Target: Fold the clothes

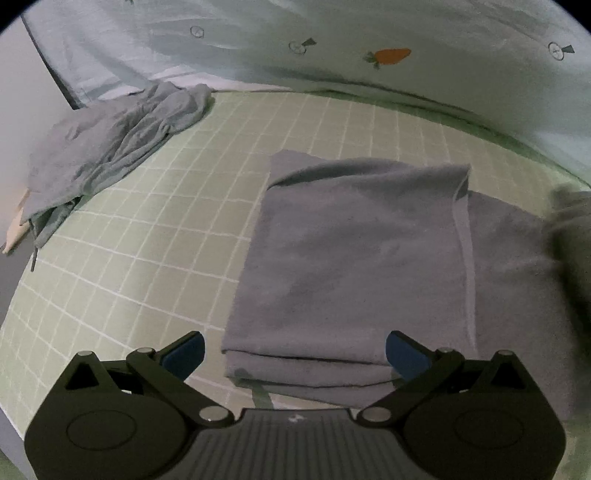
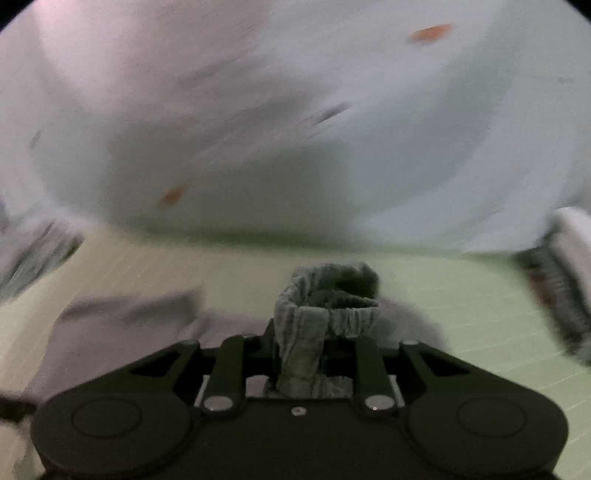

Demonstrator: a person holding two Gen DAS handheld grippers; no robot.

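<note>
Crumpled grey-blue garment point(image 1: 110, 144) — far left on the checked green sheet point(image 1: 177, 206), unfolded, likely awaiting its turn. Left gripper point(image 1: 295, 352) — jaws wide, empty, poised above the near edge of the folded grey garment point(image 1: 354, 258). Right gripper point(image 2: 301, 350) — clamped on its ribbed cuff point(image 2: 325, 306), presumably lifting for another fold. Carrot-print quilt point(image 1: 369, 33) bounds the far side.

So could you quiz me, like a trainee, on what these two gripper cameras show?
1. True or false: the left gripper is clamped on the folded grey garment.
2. What does the right gripper hold? A) ribbed grey fabric B) a pillow C) nothing
3. Fill in: the crumpled garment lies on a green ____ sheet.

Key: 1 false, its jaws stand open; 2 A, the ribbed grey fabric; 3 checked.
</note>
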